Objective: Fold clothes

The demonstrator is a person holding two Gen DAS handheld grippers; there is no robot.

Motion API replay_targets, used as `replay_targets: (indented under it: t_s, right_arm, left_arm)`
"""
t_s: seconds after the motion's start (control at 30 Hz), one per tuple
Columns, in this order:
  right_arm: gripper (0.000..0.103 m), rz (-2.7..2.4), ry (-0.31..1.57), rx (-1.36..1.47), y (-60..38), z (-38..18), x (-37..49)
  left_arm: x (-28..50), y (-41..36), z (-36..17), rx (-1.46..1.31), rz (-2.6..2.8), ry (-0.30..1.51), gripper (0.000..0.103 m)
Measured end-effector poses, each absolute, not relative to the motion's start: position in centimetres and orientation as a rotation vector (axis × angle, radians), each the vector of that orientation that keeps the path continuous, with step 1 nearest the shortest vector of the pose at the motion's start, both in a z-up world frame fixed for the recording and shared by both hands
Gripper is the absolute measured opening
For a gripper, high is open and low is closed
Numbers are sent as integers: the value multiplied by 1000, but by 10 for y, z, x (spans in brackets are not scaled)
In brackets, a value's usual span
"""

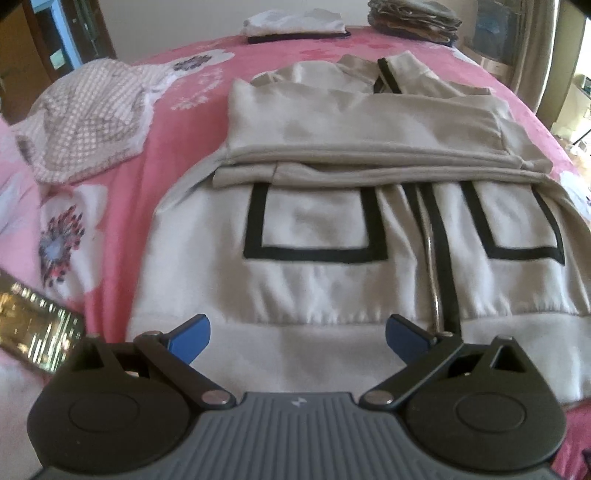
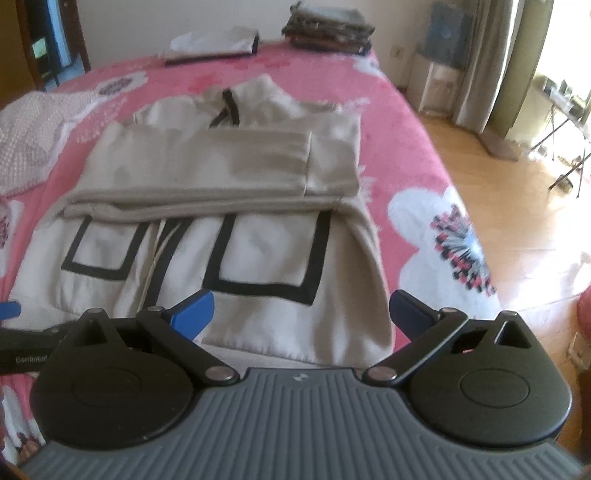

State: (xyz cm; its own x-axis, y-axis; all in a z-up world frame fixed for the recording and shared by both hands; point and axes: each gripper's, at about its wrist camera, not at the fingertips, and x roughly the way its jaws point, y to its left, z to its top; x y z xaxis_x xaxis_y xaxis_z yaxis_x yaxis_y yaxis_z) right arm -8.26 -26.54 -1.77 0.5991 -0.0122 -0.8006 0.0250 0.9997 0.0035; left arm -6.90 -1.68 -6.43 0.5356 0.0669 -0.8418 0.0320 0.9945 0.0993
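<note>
Across a bed (image 1: 155,110) covered by a pink floral spread, a beige jacket (image 1: 332,273) with black trim is laid flat, its front facing up and its hem nearest the cameras. Both sleeves are seen folded across the chest in a horizontal band (image 1: 362,129), with the collar (image 1: 384,70) beyond them. Two pockets outlined in black (image 1: 314,221) are shown below the band, one on each side of the zipper (image 1: 432,266), which is run down the middle to the hem.

To the left of the jacket, a crumpled checked garment (image 1: 85,118) is left on the spread, apart from it. At the far edge of the bed, a folded light garment (image 1: 295,22) and a stack of folded dark clothes (image 1: 413,18) are placed side by side.

The left claw (image 1: 297,334) is held wide open just above the hem band, left of the zipper, with nothing between its blue fingertips (image 1: 192,336). The right claw (image 2: 301,314) is likewise spread open and empty, positioned over the jacket's lower right corner, near the edge of the bed. Wooden floor (image 2: 498,177) and curtains (image 2: 491,62) are visible beyond that edge.
</note>
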Motion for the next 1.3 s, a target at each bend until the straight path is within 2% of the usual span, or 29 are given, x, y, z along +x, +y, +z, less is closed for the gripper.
replay_targets:
  t_s: [0.2,0.4,0.8,1.13,1.23,1.3]
  right_arm:
    - [102,0,960,27,-264,-27,-63]
    - [102,-45,901,59,-278,-15,-26]
    - [102,-25,648,128,-316,25,73]
    - [102,229,680,184,-326,13,195]
    - [101,293,741,263,-329,-4,241]
    - [100,314,790,318,-330,-18,274]
  left_arm:
    - [-34,-10,-57,82,3,922,102]
    - [11,5,-35,38,0,812,102]
    - [139,12,-3,100,-3,673,102]
    - [269,6,-16,-118,-139,692,100]
    - [307,1,-29,-194,-171,733,97]
    - [330,-3,-40,-226,-181,769,90]
